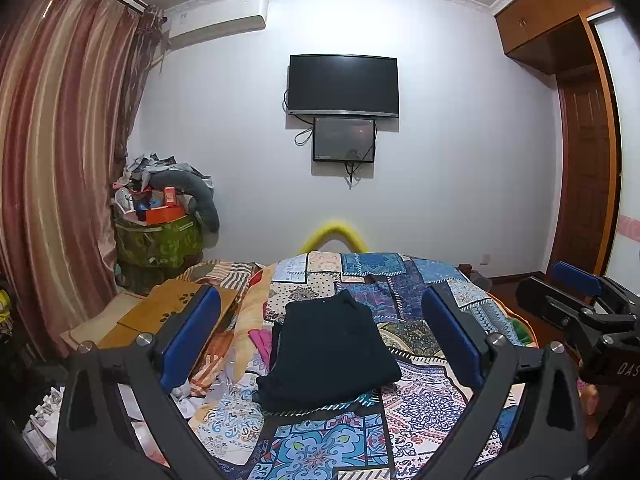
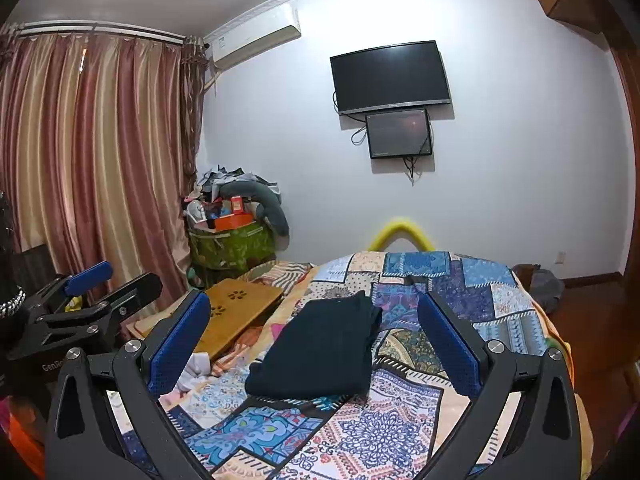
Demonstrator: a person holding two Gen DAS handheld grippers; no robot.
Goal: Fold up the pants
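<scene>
A: Both tongs first. The left tongs, black arms with blue pads, stand spread wide and hold nothing. The right tongs are the same: spread, empty, above the bed.

B: And the pants?

A: The dark navy fabric pants lie already folded into a compact rectangle on the patchwork-patterned blue and cream bedspread. In the left wrist view they sit at the centre, between the pads and beyond them, touching neither. In the right wrist view the pants sit at the same spot, with the light wooden lap tray at about ten o'clock from them.

B: So how far along would you say this is?

A: By my judgement the folding looks done or nearly so. The stack looks neat, though the left edge seems slightly uneven, with a layer showing at about eight o'clock.

B: What does finishing well call for?

A: If anything remains, I would come down gently, press the top layer flat rather than pinch it, and square that loose edge without dragging the stack across the bedspread. A hard grab could pull the layers apart.
</scene>
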